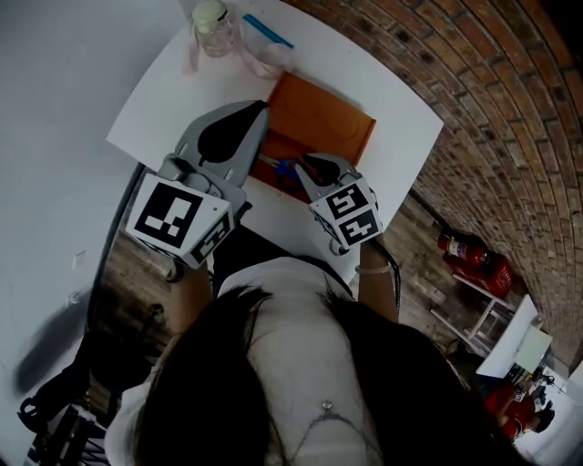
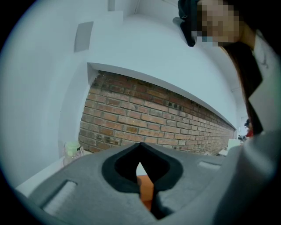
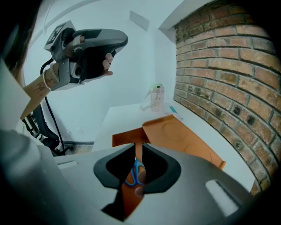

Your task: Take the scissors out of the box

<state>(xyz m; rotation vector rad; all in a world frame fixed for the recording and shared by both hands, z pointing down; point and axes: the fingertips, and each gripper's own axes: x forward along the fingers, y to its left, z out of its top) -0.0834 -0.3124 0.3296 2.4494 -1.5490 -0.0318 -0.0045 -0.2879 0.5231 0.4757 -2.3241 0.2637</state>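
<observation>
In the head view the white table (image 1: 182,100) fills the upper left of the frame, running in from the white wall. At its top edge a clear jar (image 1: 211,25) with a pale lid stands beside a see-through bag holding a blue stick (image 1: 267,32).

Left of centre, the left gripper (image 1: 258,114) hangs over the table with its tips at the left edge of the orange box (image 1: 319,118). Its own view shows its jaws closed tip to tip with nothing in them. Only a thin slit lower down lets a strip of white table and orange box show through.

The box lies open in the middle of the table, its lid folded flat toward the brick wall (image 1: 474,91). The blue-handled scissors (image 1: 285,168) lie inside the box at its near end, in the centre of the frame.

Just right of the scissors, the right gripper (image 1: 305,164) tilts down into the box. In the right gripper view its jaws stand a little apart, a narrow gap and no clamp. The blue handles show through that gap on the orange floor of the box, and I cannot tell whether the pads touch them.

In the lower right of the head view, red fire extinguishers (image 1: 474,255) stand at the foot of the brick wall.
</observation>
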